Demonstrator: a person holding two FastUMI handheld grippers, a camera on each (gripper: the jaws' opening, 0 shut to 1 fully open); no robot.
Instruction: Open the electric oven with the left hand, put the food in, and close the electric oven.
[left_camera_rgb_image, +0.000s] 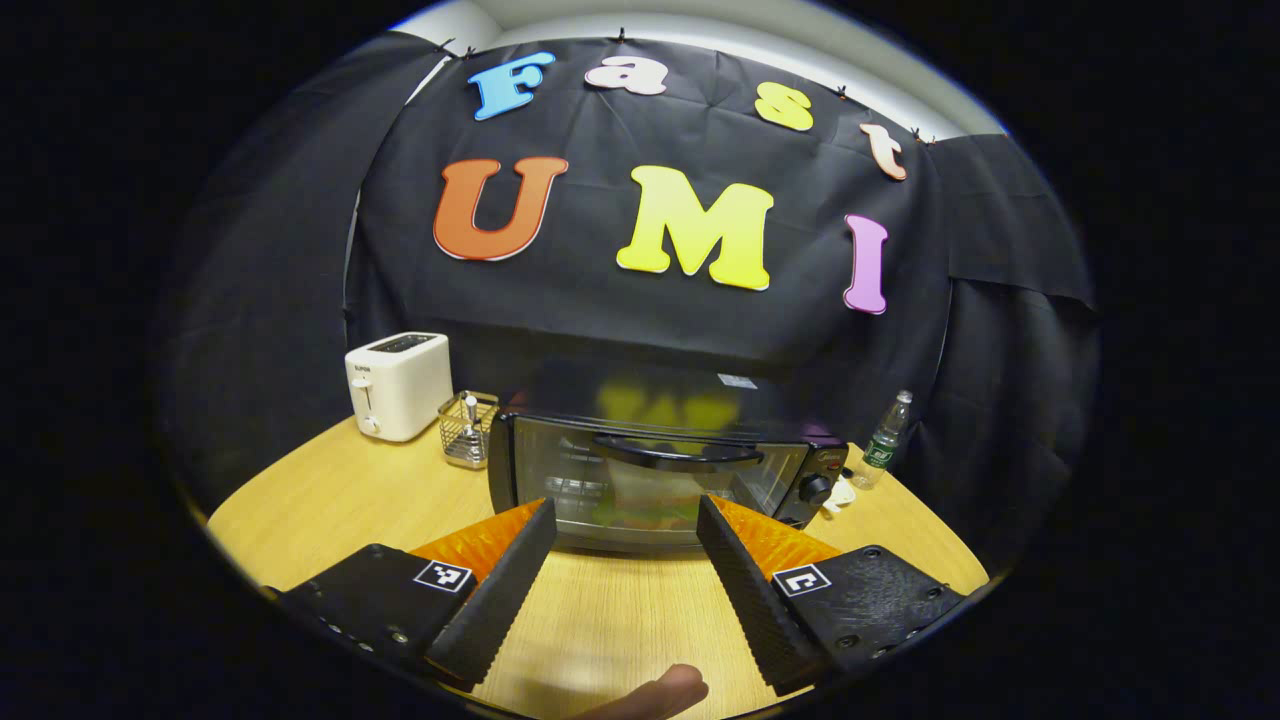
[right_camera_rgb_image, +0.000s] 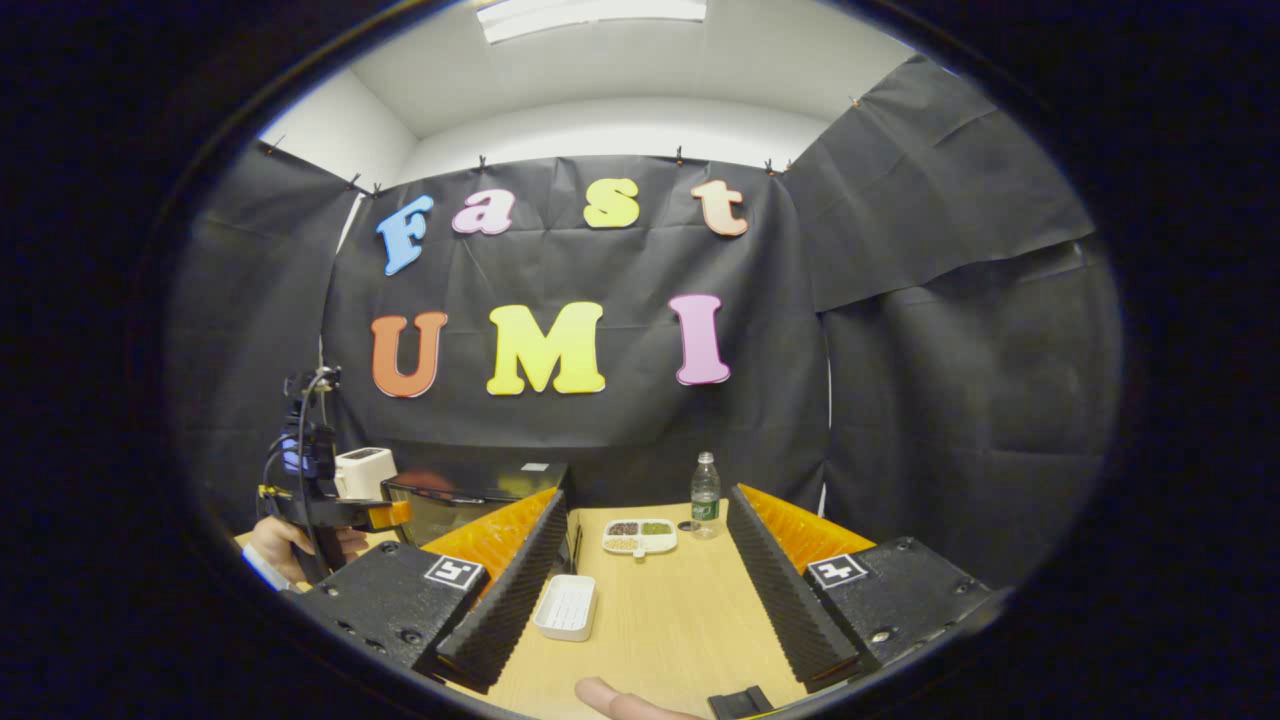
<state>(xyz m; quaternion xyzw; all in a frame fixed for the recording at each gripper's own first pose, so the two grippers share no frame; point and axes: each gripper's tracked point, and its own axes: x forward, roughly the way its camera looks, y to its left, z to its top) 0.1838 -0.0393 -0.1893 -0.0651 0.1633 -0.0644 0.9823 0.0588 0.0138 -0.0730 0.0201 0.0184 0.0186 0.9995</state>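
Observation:
The black electric oven (left_camera_rgb_image: 650, 470) stands on the wooden table straight ahead in the left gripper view, its glass door closed and its curved handle (left_camera_rgb_image: 680, 455) across the top of the door. My left gripper (left_camera_rgb_image: 625, 510) is open just in front of the door, a little below the handle and touching nothing. In the right gripper view the oven (right_camera_rgb_image: 480, 505) sits at the left, with the left gripper (right_camera_rgb_image: 385, 514) held by a hand before it. My right gripper (right_camera_rgb_image: 648, 500) is open and empty. A white divided dish of food (right_camera_rgb_image: 640, 536) lies beyond it on the table.
A white toaster (left_camera_rgb_image: 398, 385) and a wire holder (left_camera_rgb_image: 467, 428) stand left of the oven, with a plastic bottle (left_camera_rgb_image: 885, 440) to its right. A white ridged tray (right_camera_rgb_image: 567, 606) lies near the right gripper's left finger. The bottle (right_camera_rgb_image: 705, 494) stands behind the dish.

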